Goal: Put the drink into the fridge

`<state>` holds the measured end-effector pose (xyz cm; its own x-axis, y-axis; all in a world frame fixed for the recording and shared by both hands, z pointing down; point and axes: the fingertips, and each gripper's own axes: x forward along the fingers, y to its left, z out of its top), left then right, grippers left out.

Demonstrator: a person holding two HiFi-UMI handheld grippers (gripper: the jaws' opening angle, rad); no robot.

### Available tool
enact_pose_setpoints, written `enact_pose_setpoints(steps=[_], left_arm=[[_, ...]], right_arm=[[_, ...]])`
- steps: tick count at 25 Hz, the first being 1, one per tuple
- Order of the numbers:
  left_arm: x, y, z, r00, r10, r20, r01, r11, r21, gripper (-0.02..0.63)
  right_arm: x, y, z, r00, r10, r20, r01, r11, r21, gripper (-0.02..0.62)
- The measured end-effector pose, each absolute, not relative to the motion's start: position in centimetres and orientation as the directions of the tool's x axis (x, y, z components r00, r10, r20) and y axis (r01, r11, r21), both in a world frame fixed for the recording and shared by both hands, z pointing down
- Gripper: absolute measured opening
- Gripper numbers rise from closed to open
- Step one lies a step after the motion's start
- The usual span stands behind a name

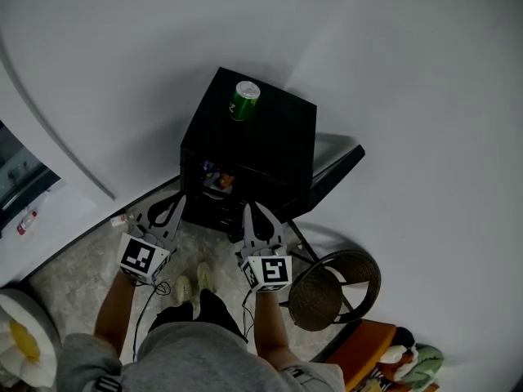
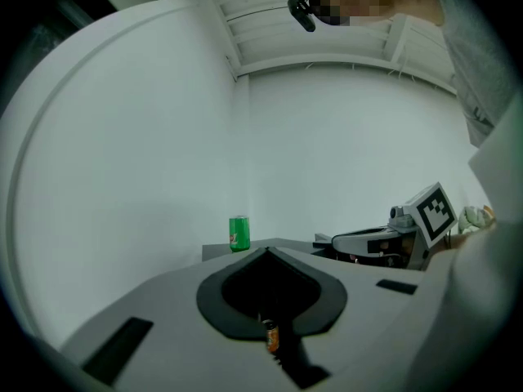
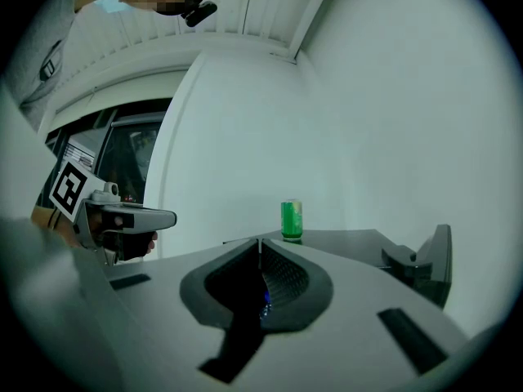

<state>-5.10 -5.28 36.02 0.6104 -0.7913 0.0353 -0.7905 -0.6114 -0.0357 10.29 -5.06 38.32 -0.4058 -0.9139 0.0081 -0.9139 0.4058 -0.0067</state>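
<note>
In a white corner, the head view is showing a green can (image 1: 243, 100) standing atop a black fridge (image 1: 274, 141), its door (image 1: 337, 168) hanging open near a round stool (image 1: 331, 288); the left gripper view, then the right gripper view, are showing the left tool (image 2: 265, 250) and right tool (image 3: 260, 242) closed, empty, facing that light, slippery can, probably best gripped mid-body.

Green can (image 3: 292, 220) upright atop black fridge (image 3: 347, 238)
</note>
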Motion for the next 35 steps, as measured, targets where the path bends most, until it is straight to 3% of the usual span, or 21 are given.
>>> enact_pose_setpoints(steps=[13,31,32,33,34,35], left_arm=[[-5.9,-8.3,32.9,0.584,-0.811,0.012,-0.807,-0.583,-0.093,0.005],[-4.7,-23.9,31.5,0.506,-0.863,0.0,-0.859,-0.503,-0.098,0.005],[-4.7,-24.4,31.5,0.505,-0.863,-0.001,-0.859,-0.502,-0.098,0.005],[-4.8,-24.9,31.6,0.502,-0.865,-0.001,-0.86,-0.5,-0.099,0.005],[-5.0,-25.3,31.7,0.497,-0.868,0.001,-0.864,-0.494,-0.098,0.005],[-5.2,-25.6,31.8,0.488,-0.873,0.002,-0.869,-0.486,-0.095,0.005]], right_arm=[[9.8,-9.7,34.2,-0.42,-0.907,-0.013,-0.907,0.42,0.02,0.032],[9.6,-27.1,32.1,-0.552,-0.833,-0.033,-0.834,0.552,-0.013,0.035],[9.5,-27.7,32.2,-0.564,-0.825,-0.035,-0.824,0.565,-0.031,0.066],[9.2,-28.3,32.3,-0.583,-0.812,-0.032,-0.811,0.583,-0.049,0.226],[8.8,-28.8,32.5,-0.6,-0.799,-0.023,-0.797,0.6,-0.063,0.311],[8.5,-29.4,32.7,-0.612,-0.791,-0.009,-0.789,0.611,-0.067,0.311]])
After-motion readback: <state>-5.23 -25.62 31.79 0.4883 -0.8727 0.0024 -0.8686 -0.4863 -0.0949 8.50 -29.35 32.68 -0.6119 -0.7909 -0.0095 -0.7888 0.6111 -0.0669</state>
